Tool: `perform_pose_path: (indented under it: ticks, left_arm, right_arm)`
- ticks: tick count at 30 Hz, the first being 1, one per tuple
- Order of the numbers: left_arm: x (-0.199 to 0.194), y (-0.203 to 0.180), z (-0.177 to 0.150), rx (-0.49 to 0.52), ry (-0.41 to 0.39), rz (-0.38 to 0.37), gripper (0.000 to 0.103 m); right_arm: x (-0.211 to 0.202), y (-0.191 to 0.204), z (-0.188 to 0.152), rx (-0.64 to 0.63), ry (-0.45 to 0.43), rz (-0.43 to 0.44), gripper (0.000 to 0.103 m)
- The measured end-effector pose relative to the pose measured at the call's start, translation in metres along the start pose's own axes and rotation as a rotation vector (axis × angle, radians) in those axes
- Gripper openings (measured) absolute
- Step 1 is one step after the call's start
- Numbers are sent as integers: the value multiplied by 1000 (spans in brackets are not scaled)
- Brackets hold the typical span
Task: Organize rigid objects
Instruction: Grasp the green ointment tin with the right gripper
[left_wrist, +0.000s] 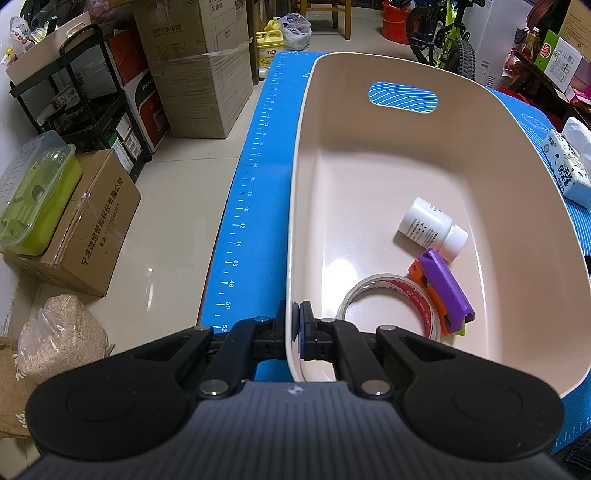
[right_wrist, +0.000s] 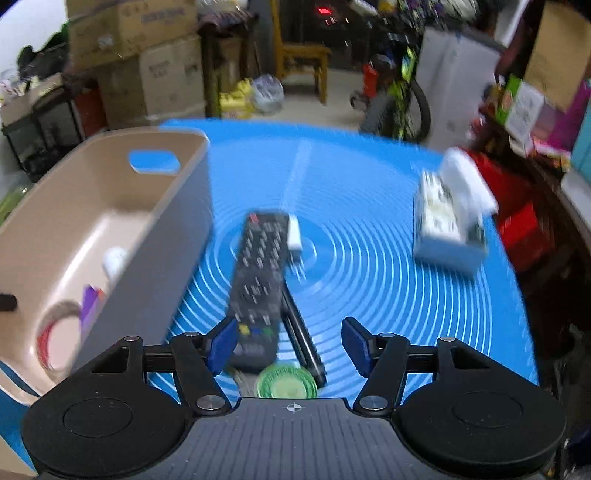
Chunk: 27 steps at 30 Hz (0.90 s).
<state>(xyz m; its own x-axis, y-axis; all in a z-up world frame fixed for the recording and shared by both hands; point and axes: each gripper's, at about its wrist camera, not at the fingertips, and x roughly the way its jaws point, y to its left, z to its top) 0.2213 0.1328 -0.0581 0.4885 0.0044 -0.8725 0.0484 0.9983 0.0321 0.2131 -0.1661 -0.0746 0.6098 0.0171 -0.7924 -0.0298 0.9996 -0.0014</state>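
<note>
With my left gripper (left_wrist: 298, 332) clamped on the bin (left_wrist: 295, 206) rim, my spread right gripper (right_wrist: 290, 345) has the remote (right_wrist: 258, 288) just ahead-left, lengthwise along its fingers.

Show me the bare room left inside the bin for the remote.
Free: the bin floor from the handle-slot end down to the white bottle, and along the wall the left tongs clamp. Crowded: the near right corner, with bottle, purple-orange tool and tape roll. The remote lies outside.

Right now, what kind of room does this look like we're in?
Probably a home storage or spare room: stacked cardboard boxes, a child's bicycle and a wooden chair crowd the tiled floor beyond the blue mat.
</note>
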Motion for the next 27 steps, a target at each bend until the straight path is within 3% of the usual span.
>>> perform_pose_path:
  ticks: [15, 18, 21, 27]
  left_arm:
    - [0, 0, 0, 0, 0, 0, 6]
    - [0, 0, 0, 0, 0, 0, 6]
    - [0, 0, 0, 0, 0, 0, 6]
    - [0, 0, 0, 1, 0, 0, 6]
  right_arm:
    - [53, -12, -31, 64, 168, 68, 70]
    - [57, -13, -34, 79, 180, 78, 68]
    - [56, -14, -34, 84, 173, 85, 55]
    - [51, -10, -36, 65, 160, 65, 54]
